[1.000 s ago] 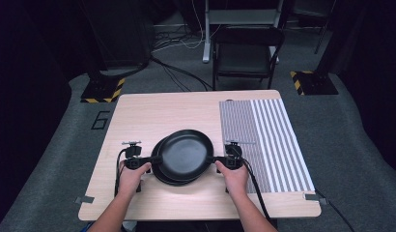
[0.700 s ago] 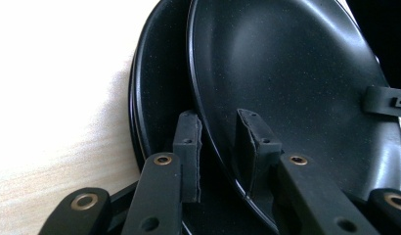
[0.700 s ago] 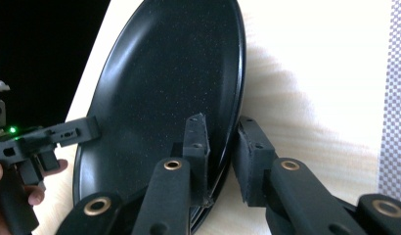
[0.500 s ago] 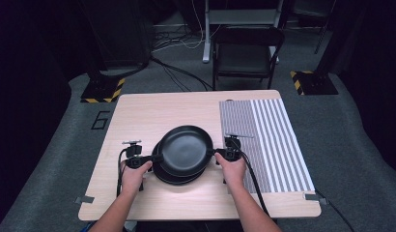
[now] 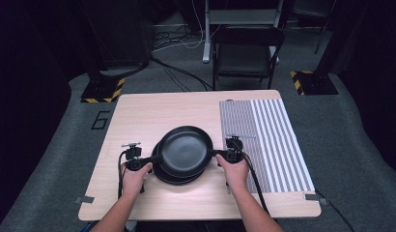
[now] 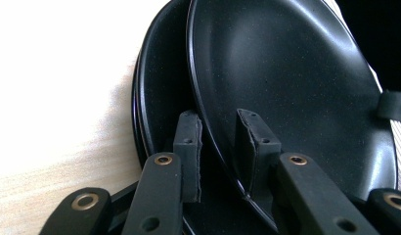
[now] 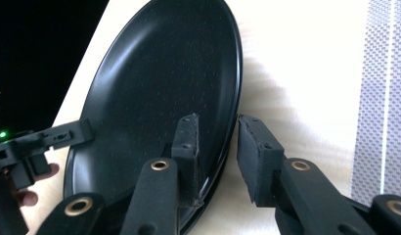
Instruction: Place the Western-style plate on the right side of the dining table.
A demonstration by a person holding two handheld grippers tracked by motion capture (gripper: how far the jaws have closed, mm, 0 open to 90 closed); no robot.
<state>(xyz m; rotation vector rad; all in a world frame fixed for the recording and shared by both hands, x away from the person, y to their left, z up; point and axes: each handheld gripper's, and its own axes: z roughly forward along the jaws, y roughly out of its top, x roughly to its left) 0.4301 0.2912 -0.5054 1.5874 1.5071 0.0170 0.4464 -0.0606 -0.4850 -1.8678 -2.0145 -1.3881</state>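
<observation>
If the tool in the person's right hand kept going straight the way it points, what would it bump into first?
The right tool points leftward across the table, and the top black plate already sits between its jaws. That plate's rim would meet it first, probably at once; farther along that line is the left tool.

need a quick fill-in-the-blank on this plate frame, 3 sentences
1. The top plate and the plates under it are all ____ in colour.
2. The striped mat lies on the ____ side of the wooden table in the high view.
3. The left gripper and the right gripper sit at ____ edges of the top plate.

Missing words: black; right; opposite
</observation>
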